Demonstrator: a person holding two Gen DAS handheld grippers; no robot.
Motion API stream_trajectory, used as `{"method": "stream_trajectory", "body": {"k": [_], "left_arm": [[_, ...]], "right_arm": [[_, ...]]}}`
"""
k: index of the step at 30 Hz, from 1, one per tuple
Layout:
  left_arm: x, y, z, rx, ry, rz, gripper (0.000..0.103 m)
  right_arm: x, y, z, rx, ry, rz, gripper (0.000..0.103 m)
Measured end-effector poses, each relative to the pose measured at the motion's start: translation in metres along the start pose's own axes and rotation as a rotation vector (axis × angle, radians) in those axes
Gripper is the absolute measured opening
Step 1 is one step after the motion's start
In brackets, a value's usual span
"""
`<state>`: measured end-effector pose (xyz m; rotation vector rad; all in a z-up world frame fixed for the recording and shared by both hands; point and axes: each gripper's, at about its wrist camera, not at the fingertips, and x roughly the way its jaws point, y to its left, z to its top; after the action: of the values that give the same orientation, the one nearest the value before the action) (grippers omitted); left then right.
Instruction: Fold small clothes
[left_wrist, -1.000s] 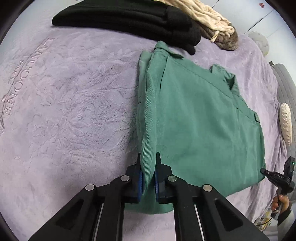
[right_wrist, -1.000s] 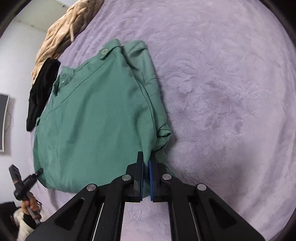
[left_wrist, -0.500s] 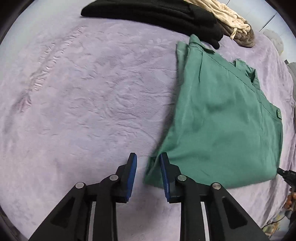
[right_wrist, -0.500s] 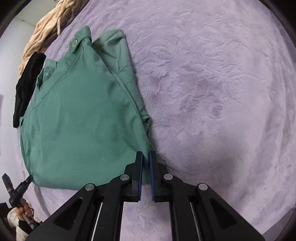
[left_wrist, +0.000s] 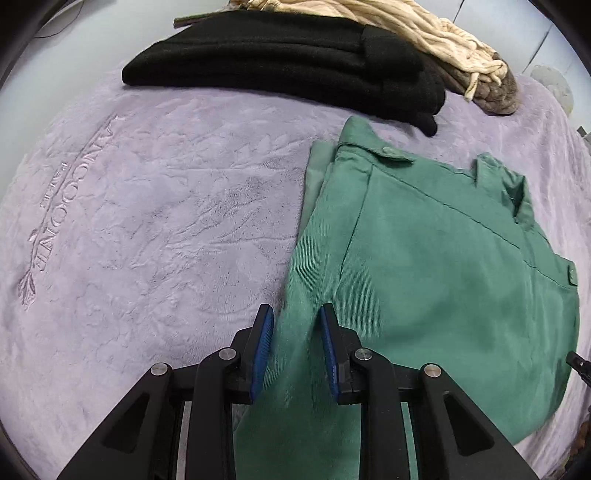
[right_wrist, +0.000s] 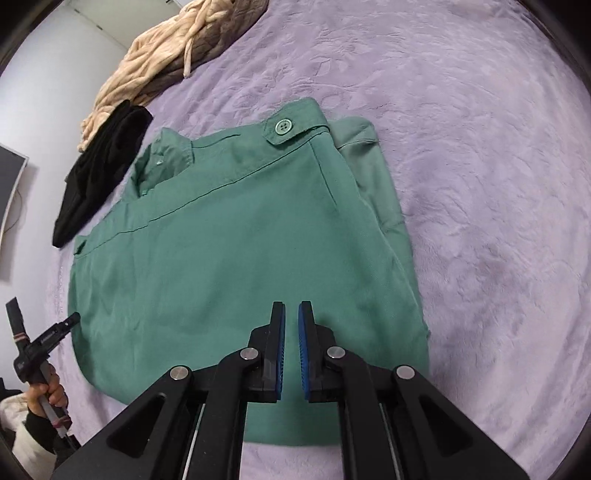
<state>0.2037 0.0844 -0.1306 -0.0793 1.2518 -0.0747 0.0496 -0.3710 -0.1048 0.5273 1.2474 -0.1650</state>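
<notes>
Green shorts (left_wrist: 424, 266) lie folded flat on the lilac blanket (left_wrist: 166, 221), waistband with a button at the far end. They also show in the right wrist view (right_wrist: 229, 251). My left gripper (left_wrist: 296, 325) is open, its blue pads either side of the shorts' left folded edge, holding nothing. My right gripper (right_wrist: 291, 321) hovers over the shorts' near part with a narrow gap between its pads and no cloth in it. The left gripper and the hand on it (right_wrist: 40, 354) show at the lower left of the right wrist view.
A folded black garment (left_wrist: 288, 70) and a cream and brown knitted throw (left_wrist: 436, 40) lie at the blanket's far edge. Embossed lettering (left_wrist: 55, 206) marks the blanket at left. A white wall and a screen's edge (right_wrist: 9, 184) lie beyond the bed.
Both grippers let go of the shorts' edges. The left opened first and moved back over the left edge. The right parted slightly and now hovers over the cloth. The shorts lie flatter.
</notes>
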Motion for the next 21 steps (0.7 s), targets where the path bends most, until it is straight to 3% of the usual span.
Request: {"method": "stream_trajectory", "body": {"k": [2,4,9,12,17,19,21], "left_arm": [[0.014,0.008,0.001,-0.032,0.025,-0.034,0.029],[0.016,0.017,0.001,-0.049,0.025,-0.039,0.046],[-0.003,0.027,-0.003,-0.016,0.022,0.002,0.046],[-0.021,0.025,-0.010,0.010,0.011,0.039,0.046],[-0.049,0.011,-0.031,0.061,-0.015,0.015,0.046],[-0.045,0.002,-0.041,0.086,0.001,0.023,0.047],[-0.028,-0.002,-0.050,0.095,0.050,0.063,0.047]], "right_arm": [[0.016,-0.016,0.009,0.021,0.021,-0.055,0.008],[0.019,-0.037,0.013,0.065,0.011,-0.062,0.002],[-0.006,-0.064,0.004,0.205,-0.014,-0.023,0.007],[-0.023,-0.045,-0.012,0.151,-0.026,-0.021,0.008],[-0.033,-0.005,-0.051,0.094,-0.003,0.135,0.008],[-0.023,0.011,-0.066,0.060,0.037,0.167,0.012],[-0.008,0.018,-0.073,0.033,0.074,0.142,0.013]]}}
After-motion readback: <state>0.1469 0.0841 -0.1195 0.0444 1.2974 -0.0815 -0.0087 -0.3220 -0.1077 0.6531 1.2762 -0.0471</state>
